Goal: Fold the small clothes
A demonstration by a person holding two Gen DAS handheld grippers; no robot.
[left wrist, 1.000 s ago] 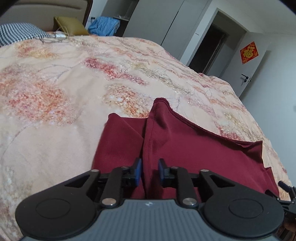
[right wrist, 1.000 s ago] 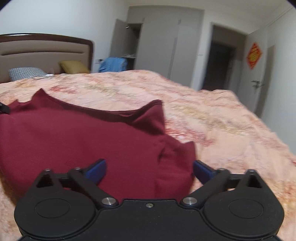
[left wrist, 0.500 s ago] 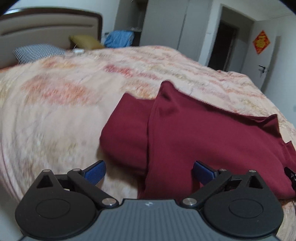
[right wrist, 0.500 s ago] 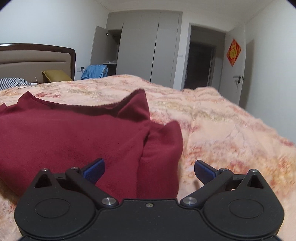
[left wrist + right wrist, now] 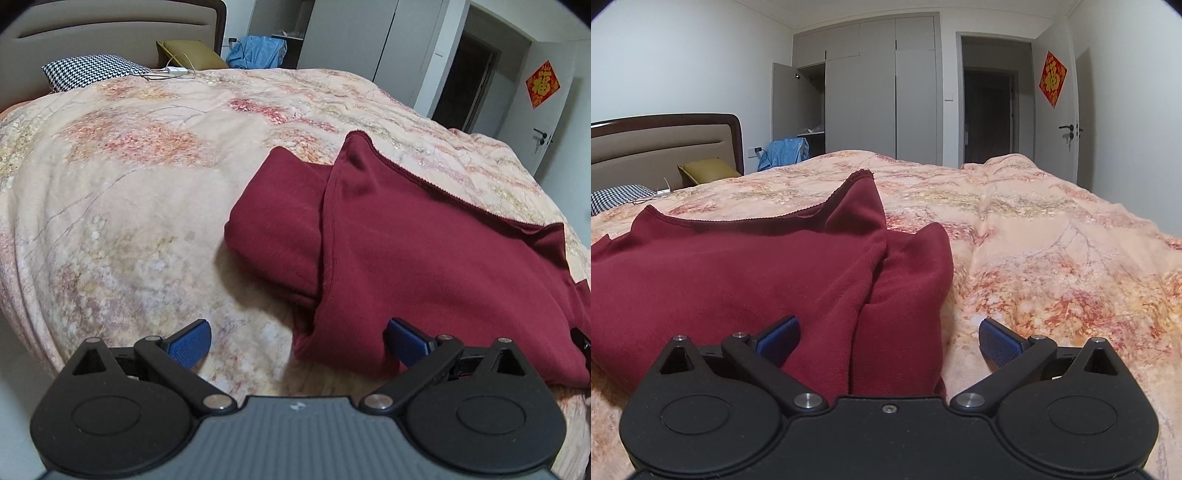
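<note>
Both claws had let go and drawn back since the earlier frames: a second before, the left claw [image 5: 297,338] was pinched shut on the red cloth, and now its blue fingers stood wide apart with nothing between them. The right claw [image 5: 888,338] also gaped open and held nothing, sitting lower and closer to the bed than before. The red garment [image 5: 424,251] lay on the floral bedspread [image 5: 129,184], filling the centre and right of the left view and the left half of the right view, with a top layer folded over a lower one whose rounded end stuck out at either side. That release suggests one fold was laid down and the next would need a fresh grip, probably at the near edge.

The near edge of the garment [image 5: 738,280] ran under the claw body in the right view, so its hem could not be seen there. At the right edge of the left view the cloth was cut off, and a small dark shape there was too little to identify.
</note>
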